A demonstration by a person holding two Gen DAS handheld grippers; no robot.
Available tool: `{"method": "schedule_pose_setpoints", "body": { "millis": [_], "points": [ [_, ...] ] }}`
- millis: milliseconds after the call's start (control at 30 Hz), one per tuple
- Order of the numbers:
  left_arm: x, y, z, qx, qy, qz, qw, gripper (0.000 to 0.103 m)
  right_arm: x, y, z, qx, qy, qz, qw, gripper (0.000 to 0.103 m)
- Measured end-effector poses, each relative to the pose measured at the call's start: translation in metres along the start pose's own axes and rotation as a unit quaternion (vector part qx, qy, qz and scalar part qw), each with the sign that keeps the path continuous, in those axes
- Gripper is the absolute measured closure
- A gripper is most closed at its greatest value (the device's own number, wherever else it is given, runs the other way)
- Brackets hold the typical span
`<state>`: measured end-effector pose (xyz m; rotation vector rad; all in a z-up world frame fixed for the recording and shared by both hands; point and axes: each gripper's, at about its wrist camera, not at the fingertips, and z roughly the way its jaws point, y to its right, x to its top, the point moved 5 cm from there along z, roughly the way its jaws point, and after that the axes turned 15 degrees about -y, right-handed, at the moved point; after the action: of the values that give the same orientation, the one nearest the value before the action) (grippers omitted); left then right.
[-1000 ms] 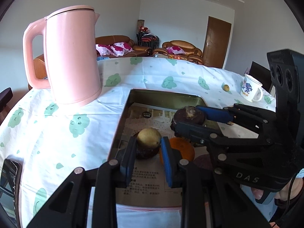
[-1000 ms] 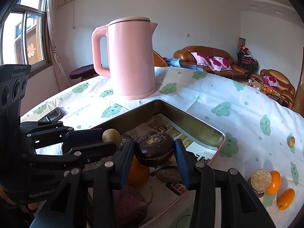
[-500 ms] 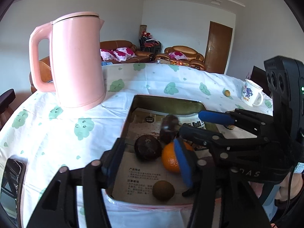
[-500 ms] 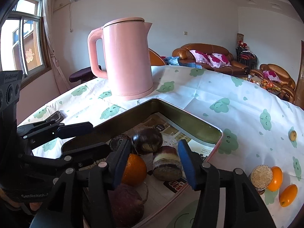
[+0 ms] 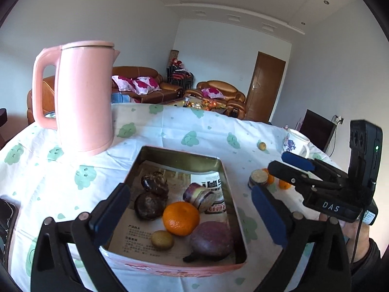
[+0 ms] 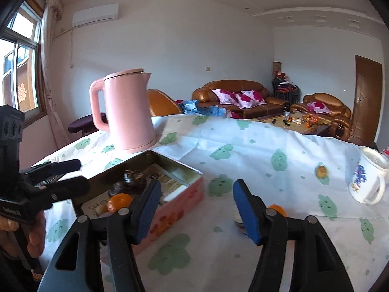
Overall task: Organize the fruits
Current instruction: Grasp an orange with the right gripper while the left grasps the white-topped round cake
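Only the left wrist view shows the tin's purple fruit; both the left gripper and right gripper are opening, empty.

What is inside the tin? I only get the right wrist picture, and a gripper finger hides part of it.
Observer: The left wrist view shows a big purple fruit in the near corner of the tin.
Operator: Anything next to the orange?
Observer: Yes, a cut purple piece with a pale, striped face lies just behind the orange.
Operator: What's the blurry round thing out on the cloth?
Observer: A cut chunk with a tan face, beside the small oranges.
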<state>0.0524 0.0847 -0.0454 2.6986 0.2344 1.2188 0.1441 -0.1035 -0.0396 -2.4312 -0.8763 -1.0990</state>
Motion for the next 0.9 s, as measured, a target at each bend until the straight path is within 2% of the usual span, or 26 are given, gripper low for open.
{"method": "schedule_pose_setpoints", "body": {
  "millis": [67,167,300,400,600,633,667,767,900],
  "points": [
    [0.004,0.012,-0.003,-0.005,0.006,-0.001,1.0,0.0,-0.005,0.028,-0.007,-0.032,0.001,0.029,0.999,0.033],
    [0.008,0.032,0.004,0.011,0.0,0.005,0.9999,0.0,-0.012,0.068,-0.012,-0.071,-0.003,0.071,0.995,0.033],
    [0.012,0.069,0.027,0.008,-0.023,0.035,0.9991,0.0,-0.02,0.104,-0.01,-0.102,-0.012,0.112,0.988,0.033],
    [0.015,0.101,0.05,0.023,-0.033,0.074,0.9964,0.0,-0.026,0.119,-0.003,-0.109,-0.025,0.127,0.985,0.033],
    [0.021,0.143,0.11,0.021,-0.097,0.108,0.9891,0.001,-0.029,0.132,0.004,-0.101,-0.039,0.152,0.982,0.033],
    [0.021,0.147,0.117,0.023,-0.107,0.111,0.9878,0.004,-0.029,0.132,0.005,-0.099,-0.041,0.153,0.982,0.033],
    [0.021,0.148,0.126,0.023,-0.113,0.109,0.9873,0.011,-0.03,0.133,0.004,-0.1,-0.041,0.155,0.982,0.033],
    [0.023,0.149,0.147,0.024,-0.136,0.108,0.9844,0.014,-0.032,0.135,0.0,-0.1,-0.033,0.158,0.982,0.033],
    [0.025,0.146,0.16,0.029,-0.148,0.106,0.9829,0.019,-0.033,0.139,-0.001,-0.1,-0.032,0.166,0.981,0.033]
  ]
}}
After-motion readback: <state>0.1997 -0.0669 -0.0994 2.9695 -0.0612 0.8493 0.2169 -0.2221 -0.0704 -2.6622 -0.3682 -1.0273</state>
